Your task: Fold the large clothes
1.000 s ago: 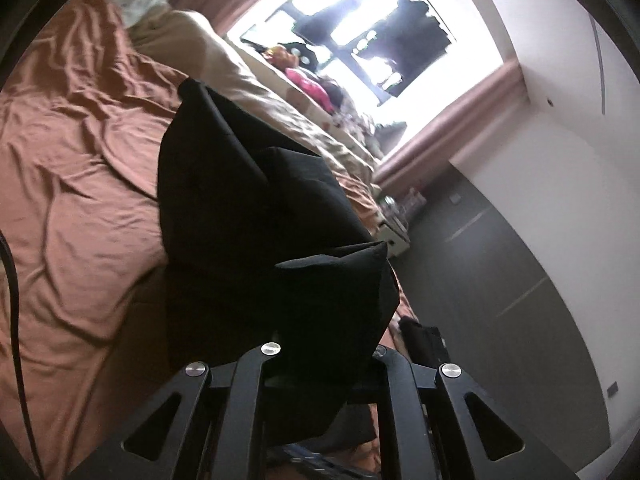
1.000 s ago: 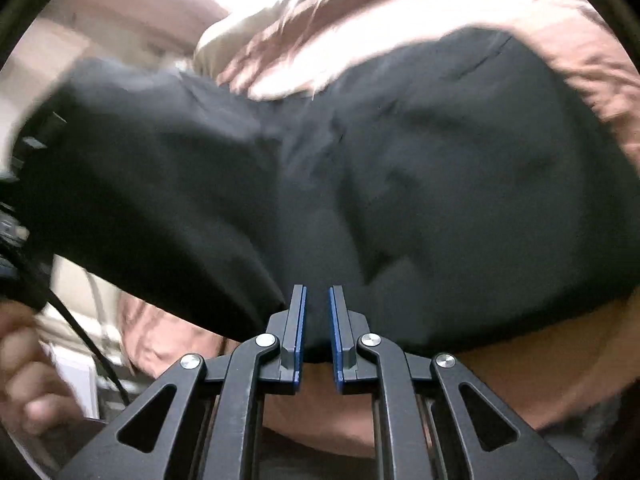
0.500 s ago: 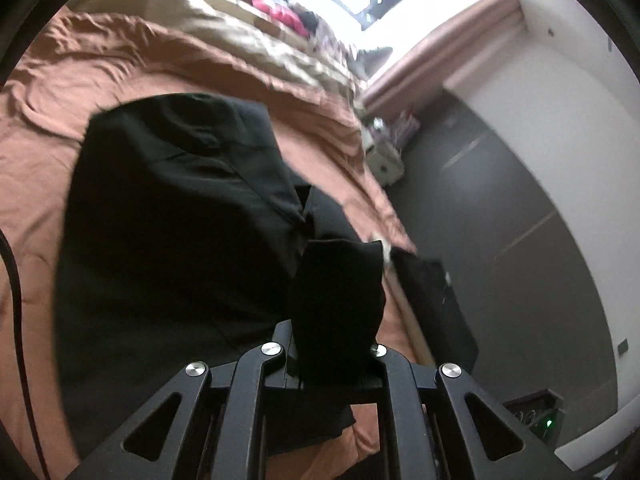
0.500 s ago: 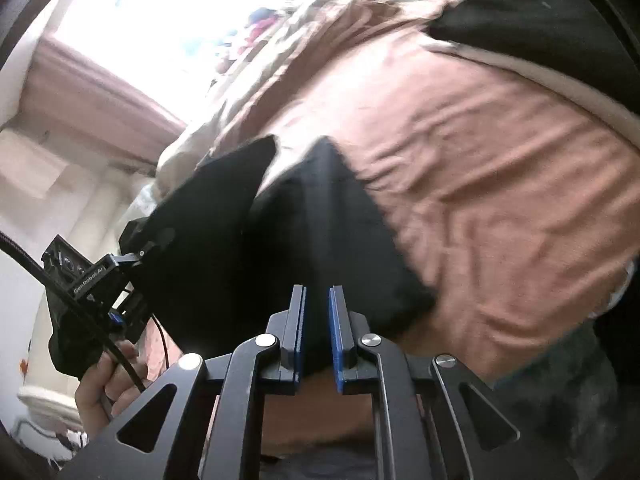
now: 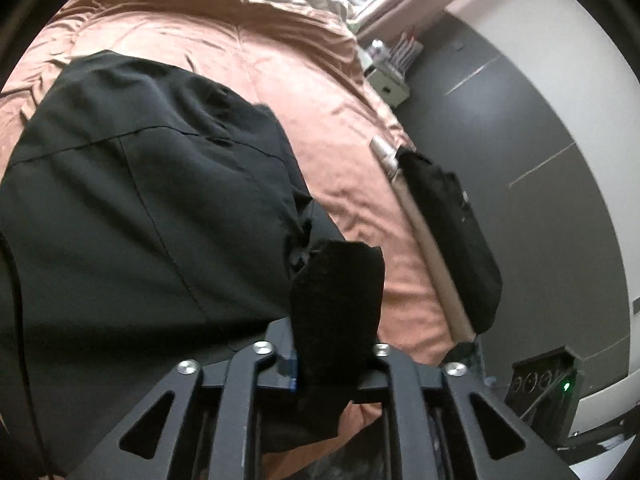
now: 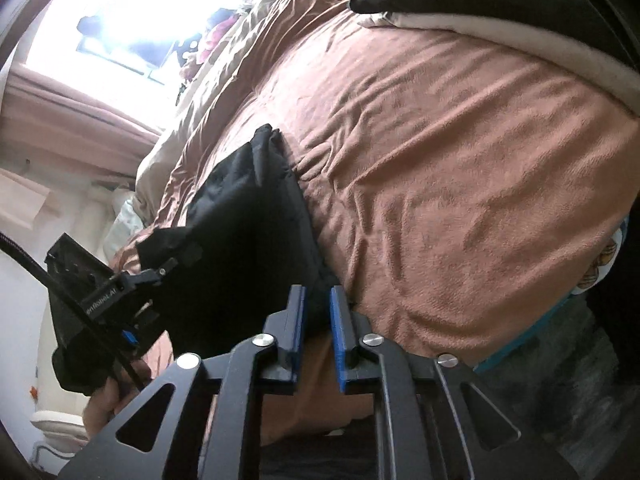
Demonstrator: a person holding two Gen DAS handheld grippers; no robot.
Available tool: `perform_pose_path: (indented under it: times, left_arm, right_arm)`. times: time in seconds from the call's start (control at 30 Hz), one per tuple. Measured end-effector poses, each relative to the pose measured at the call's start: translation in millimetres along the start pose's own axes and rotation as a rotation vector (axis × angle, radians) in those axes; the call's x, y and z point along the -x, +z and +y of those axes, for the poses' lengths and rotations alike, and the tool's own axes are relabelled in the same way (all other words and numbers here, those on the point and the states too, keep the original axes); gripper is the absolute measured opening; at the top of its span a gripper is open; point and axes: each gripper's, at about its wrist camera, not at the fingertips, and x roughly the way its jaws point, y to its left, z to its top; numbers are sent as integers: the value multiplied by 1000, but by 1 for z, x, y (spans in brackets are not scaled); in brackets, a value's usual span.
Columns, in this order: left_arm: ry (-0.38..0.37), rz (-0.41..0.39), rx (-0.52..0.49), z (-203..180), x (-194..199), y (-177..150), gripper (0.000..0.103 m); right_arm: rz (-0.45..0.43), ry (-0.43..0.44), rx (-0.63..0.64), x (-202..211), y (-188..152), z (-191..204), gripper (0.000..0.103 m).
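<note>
The black garment (image 5: 132,216) lies spread over the rust-brown bedspread (image 5: 320,92), filling the left and centre of the left wrist view. The left gripper (image 5: 334,364), low in that frame, has just been opening, a bunched fold of the cloth between its fingers. The right gripper (image 6: 318,334) has also just been opening, its blue pads (image 6: 338,332) slightly apart around the garment's edge, at bottom centre.

Each wrist camera looked steeply down along its fingers, close above the bed (image 5: 328,92). Both views shared the black garment (image 5: 132,208) and the bed's brown cover.
</note>
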Motion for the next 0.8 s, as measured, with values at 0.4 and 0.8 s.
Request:
perform_pose_path:
  times: [0.4,0.8]
  left_arm:
    - [-7,-98,22,43,84,-6,65]
    - [282,-132,166,151,132,-45,65]
  right_arm:
    - [43,82,98,-35,-3,34,69]
    - [33,90,158,-70,-5,68,65]
